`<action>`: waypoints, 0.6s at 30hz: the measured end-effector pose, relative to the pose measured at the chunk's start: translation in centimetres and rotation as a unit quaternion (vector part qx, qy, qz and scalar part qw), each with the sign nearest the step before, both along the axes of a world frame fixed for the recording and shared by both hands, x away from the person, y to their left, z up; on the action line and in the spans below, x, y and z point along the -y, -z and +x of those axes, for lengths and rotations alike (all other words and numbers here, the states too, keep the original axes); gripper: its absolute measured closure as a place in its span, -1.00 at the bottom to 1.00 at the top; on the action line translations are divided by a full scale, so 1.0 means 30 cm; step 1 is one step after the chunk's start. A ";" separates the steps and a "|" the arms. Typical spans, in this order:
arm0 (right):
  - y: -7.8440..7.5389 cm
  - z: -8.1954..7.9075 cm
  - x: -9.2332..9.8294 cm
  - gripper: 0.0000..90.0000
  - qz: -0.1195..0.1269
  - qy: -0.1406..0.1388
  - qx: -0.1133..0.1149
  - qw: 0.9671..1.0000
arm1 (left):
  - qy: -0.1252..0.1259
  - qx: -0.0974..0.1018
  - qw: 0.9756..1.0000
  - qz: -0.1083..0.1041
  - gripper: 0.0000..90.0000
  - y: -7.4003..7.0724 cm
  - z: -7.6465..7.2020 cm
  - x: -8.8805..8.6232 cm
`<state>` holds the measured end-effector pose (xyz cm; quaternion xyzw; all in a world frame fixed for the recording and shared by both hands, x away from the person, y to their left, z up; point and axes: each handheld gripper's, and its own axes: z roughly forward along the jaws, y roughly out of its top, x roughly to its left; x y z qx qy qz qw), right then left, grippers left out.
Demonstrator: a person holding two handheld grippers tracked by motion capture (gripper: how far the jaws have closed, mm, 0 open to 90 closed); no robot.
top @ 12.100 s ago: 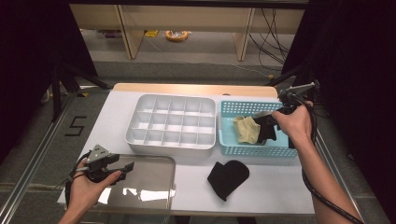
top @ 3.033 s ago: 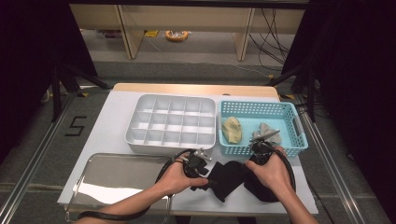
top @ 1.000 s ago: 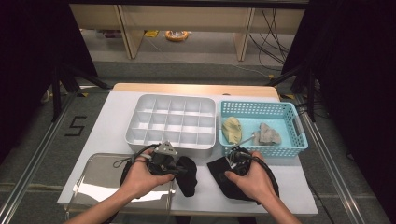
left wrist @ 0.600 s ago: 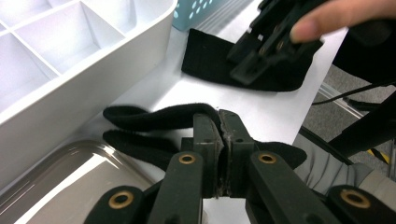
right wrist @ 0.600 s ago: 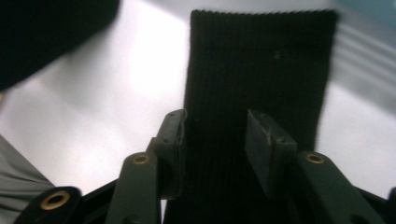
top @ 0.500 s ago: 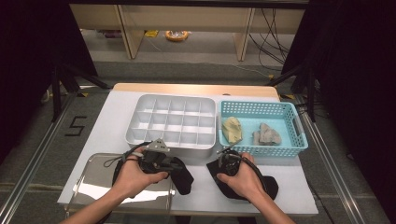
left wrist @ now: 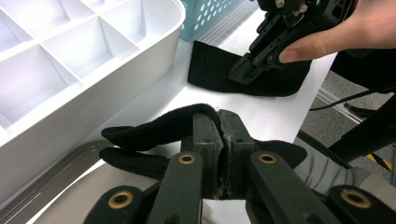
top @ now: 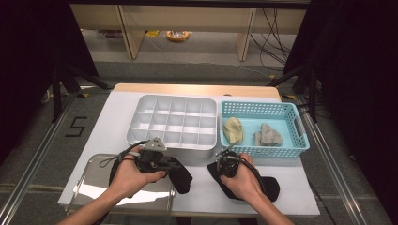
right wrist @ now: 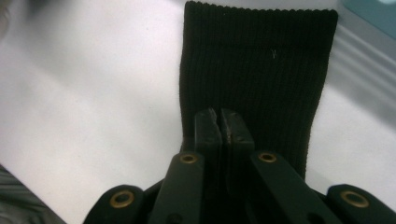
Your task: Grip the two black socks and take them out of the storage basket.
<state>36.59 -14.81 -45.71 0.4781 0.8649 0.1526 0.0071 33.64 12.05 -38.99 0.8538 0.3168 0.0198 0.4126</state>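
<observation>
Step in hand, as judged: separating a pair of black socks at the near edge of the white table (top: 117, 112). The left gripper (left wrist: 219, 128) has its jaws closed on the left black sock (left wrist: 154, 128), pinching a fold of it over the rim of the clear tray (left wrist: 70, 163), near left. The right gripper (right wrist: 218, 122) has just been closing; its jaws now meet on the right black sock (right wrist: 261, 70), which lies flat on the table, near centre, with its ribbed cuff pointing away from the jaws. Whether fabric is actually caught there, or the tips only press on it, cannot be told for certain.

Next move, as judged: lift each sock clear and carry it to its destination, checking that the right grip holds.

Surroundings: the white compartment organizer (top: 173, 123) stands just beyond both grippers. To its right, the blue basket (top: 300, 140) holds a yellow sock (top: 233, 130) and a grey sock (top: 267, 136). The organizer's near wall sits close to the left gripper and limits forward travel.
</observation>
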 end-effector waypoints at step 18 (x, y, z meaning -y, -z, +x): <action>-0.096 -0.045 0.105 0.62 0.099 -0.010 0.012 0.995 | 0.011 0.006 1.000 -0.001 0.90 -0.002 0.009 0.035</action>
